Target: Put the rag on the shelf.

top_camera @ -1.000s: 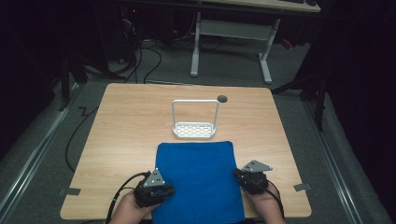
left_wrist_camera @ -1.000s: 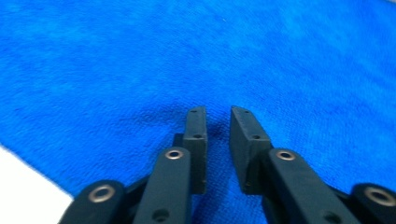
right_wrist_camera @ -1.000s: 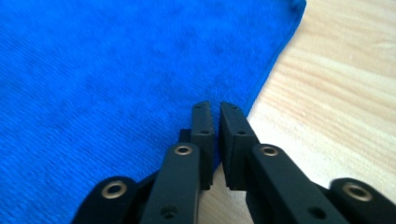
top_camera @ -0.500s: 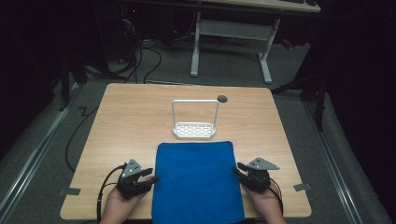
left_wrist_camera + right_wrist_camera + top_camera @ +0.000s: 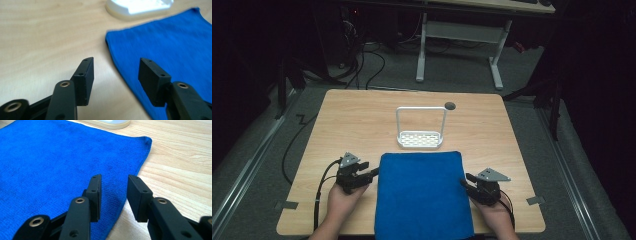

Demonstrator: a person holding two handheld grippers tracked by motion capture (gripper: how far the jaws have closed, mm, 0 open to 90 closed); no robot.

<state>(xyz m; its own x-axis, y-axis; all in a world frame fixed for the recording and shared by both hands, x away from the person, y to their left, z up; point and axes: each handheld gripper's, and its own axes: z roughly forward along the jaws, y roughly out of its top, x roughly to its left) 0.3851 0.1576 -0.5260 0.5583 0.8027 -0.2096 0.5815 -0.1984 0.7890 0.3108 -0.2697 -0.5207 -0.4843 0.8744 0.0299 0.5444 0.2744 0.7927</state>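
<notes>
A blue towel lies flat at the front middle of the wooden table, its near end hanging over the front edge. My left gripper sits at the towel's left edge, pointing right. In the left gripper view this gripper is open wide, with the towel edge running below the gap. My right gripper rests at the towel's right edge, pointing left. In the right gripper view it is open more narrowly, its left jaw over the towel and its right jaw over bare wood.
A white wire rack with a perforated base stands just beyond the towel's far edge. A small dark hole sits in the table behind it. A desk frame and cables lie on the floor past the table.
My left gripper has moved left off the towel and forward along its left edge. The right gripper has hardly shifted.
</notes>
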